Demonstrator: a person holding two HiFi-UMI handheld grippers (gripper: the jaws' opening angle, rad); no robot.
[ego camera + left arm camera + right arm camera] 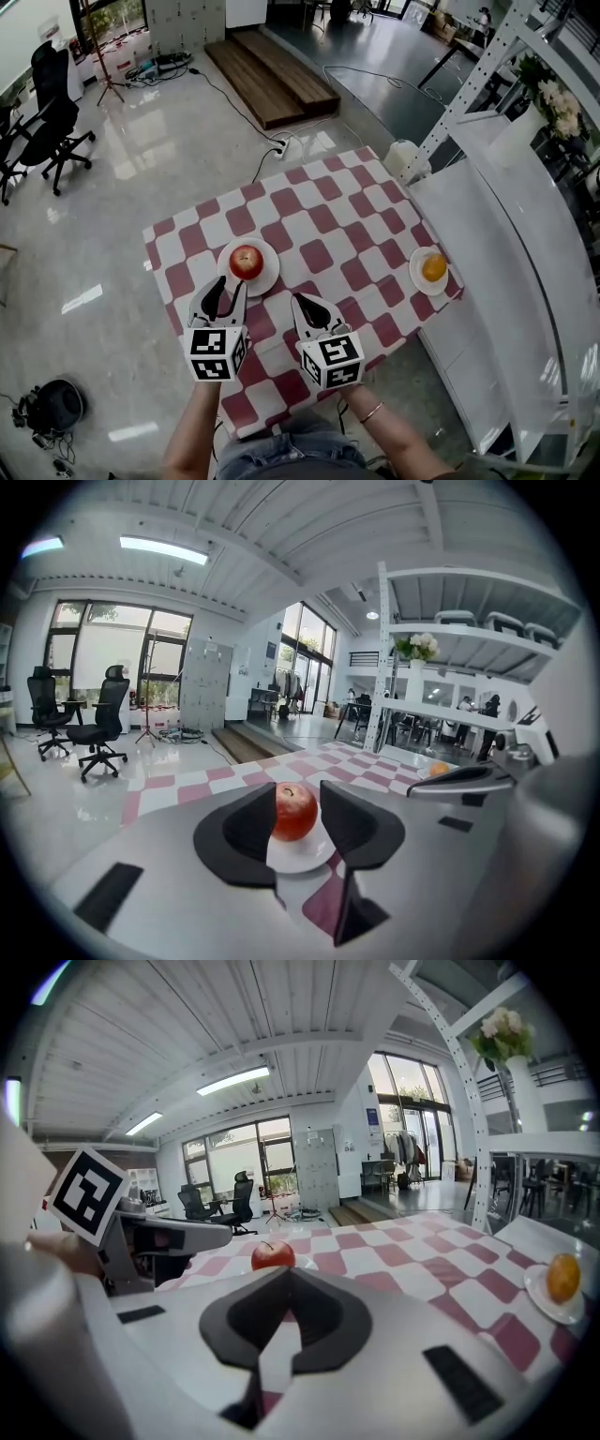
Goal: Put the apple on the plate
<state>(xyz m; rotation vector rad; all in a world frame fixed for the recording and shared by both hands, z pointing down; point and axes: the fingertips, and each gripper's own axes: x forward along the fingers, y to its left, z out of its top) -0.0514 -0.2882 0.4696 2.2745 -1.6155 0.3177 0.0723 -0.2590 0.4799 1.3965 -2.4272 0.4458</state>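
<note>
Apple [247, 262], round, red and glossy with a short stem, sits in the middle of a white round plate [267, 277]. That plate lies on the table [375, 234], which is covered by a red-and-white checked cloth [309, 220].

Just beside the plate's near rim is the left hand-held gripper [228, 289]. Its black jaws stand partly apart, and its own view frames the apple in the gap between them without either pad touching it. To the right of the plate and a little nearer the person hovers the right hand-held gripper [305, 305], its jaws together with nothing in them. Each carries a white cube with black square markers.

Well to the right of the plate, near the cloth's corner, an orange [434, 267] rests on a small plate [418, 274]. Beyond that stands a white metal shelf [525, 244] with pale flowers [561, 103] on top. Far behind the plate, a wooden platform [272, 80] lies on the shiny grey floor [141, 187], and a black cable [230, 98] trails toward the table. Far to the left of the plate stand black office chairs [52, 112].
</note>
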